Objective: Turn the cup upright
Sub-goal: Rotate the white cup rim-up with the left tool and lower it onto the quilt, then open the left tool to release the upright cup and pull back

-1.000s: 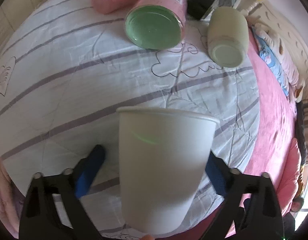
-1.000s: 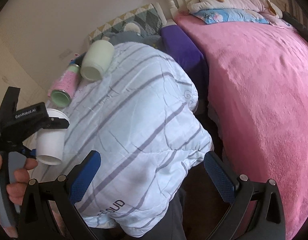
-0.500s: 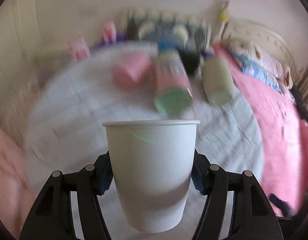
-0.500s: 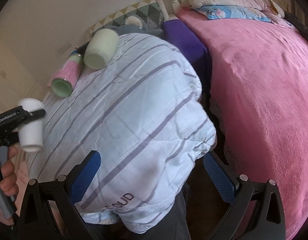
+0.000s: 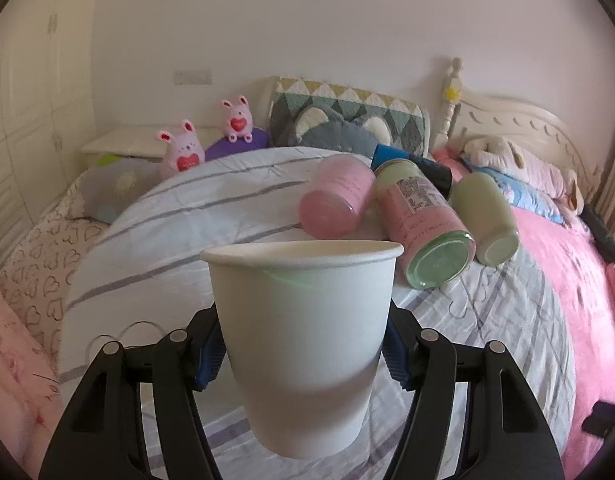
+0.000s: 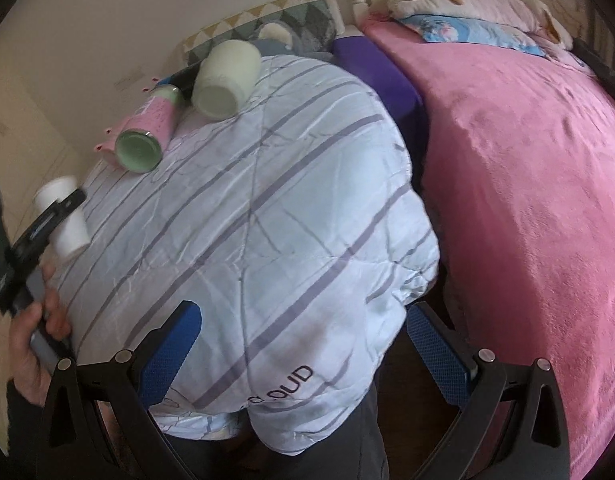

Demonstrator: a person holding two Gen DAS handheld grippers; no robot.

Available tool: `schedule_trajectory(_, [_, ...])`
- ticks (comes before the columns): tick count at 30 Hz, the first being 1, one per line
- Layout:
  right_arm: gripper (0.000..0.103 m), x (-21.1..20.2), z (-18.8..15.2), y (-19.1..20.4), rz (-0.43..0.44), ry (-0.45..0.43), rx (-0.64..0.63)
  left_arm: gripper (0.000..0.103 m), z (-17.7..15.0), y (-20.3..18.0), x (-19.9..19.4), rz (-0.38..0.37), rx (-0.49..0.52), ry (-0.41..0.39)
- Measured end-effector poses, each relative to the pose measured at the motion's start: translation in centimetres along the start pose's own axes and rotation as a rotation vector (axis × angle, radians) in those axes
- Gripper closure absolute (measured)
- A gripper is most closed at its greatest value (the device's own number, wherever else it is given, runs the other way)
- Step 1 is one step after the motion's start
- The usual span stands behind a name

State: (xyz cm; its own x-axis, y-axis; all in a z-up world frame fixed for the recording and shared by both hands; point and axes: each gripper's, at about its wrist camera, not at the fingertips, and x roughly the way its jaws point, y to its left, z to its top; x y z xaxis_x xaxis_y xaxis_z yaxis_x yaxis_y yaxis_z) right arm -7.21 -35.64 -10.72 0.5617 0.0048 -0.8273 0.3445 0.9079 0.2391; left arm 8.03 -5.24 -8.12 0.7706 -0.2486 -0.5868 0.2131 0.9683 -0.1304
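A white paper cup (image 5: 303, 340) is held upright, mouth up, between the blue pads of my left gripper (image 5: 303, 354), which is shut on its sides. It hangs above the striped quilt (image 5: 195, 220). In the right wrist view the same cup (image 6: 65, 216) shows at the far left, tilted a little, in the hand-held left gripper (image 6: 57, 212) just over the quilt's left edge. My right gripper (image 6: 303, 354) is open and empty, low over the near end of the quilt (image 6: 267, 220).
A pink cup (image 5: 335, 200), a pink-labelled jar (image 5: 427, 228) and a pale green cup (image 5: 487, 216) lie on their sides at the quilt's far end. Plush toys (image 5: 183, 152) and pillows (image 5: 347, 120) sit behind. A pink blanket (image 6: 527, 160) covers the bed on the right.
My left gripper closed on the cup and tilted from looking down at the quilt to level. The cup has turned mouth up with it. My right gripper stayed open and barely moved.
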Motion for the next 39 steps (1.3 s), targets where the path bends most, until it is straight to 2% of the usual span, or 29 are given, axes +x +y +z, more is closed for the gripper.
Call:
schedule_trajectory(7, [0.000,-0.3,-0.1,1.7,-0.003,0.000,-0.041,0.037,-1.9,-0.4,0.4,-0.009,0.023,0.117])
schedule_trajectory(12, [0.000,-0.3,-0.4,2.6,0.004,0.002,-0.061,0.033,-2.6,-0.9,-0.9,-0.012,0.048,0.106])
schedule_trajectory(15, [0.000,-0.4,-0.4,2.8,0.004,0.004,-0.065,0.021,-2.9,-1.1,-1.5,-0.008,0.065,0.107])
schedule_trajectory(17, [0.000,-0.5,-0.4,2.9,0.006,0.001,-0.068,0.007,-3.1,-1.2,-2.1,-0.003,0.072,0.102])
schedule_trajectory(20, [0.000,-0.6,-0.4,3.2,0.014,-0.002,-0.079,0.001,-3.1,-1.2,-2.8,0.003,0.074,0.103])
schedule_trajectory(23, [0.000,-0.7,-0.3,3.9,0.028,-0.007,-0.096,0.001,-3.0,-1.2,-3.4,-0.009,0.069,0.146])
schedule_trajectory(27, [0.000,-1.2,-0.5,5.4,0.082,-0.030,-0.129,0.001,-3.0,-0.9,-4.9,0.034,0.062,0.183])
schedule_trajectory(32, [0.000,-2.0,-0.5,7.5,0.129,-0.065,-0.161,0.001,-2.8,-1.5,-7.3,0.131,0.129,0.215])
schedule_trajectory(35, [0.000,-3.0,-0.5,8.8,0.162,-0.097,-0.181,0.001,-2.4,-1.3,-9.0,0.168,0.135,0.227])
schedule_trajectory(39, [0.000,-5.3,-0.4,10.8,0.177,-0.156,-0.240,0.001,-1.8,-0.6,-11.4,0.189,0.109,0.235])
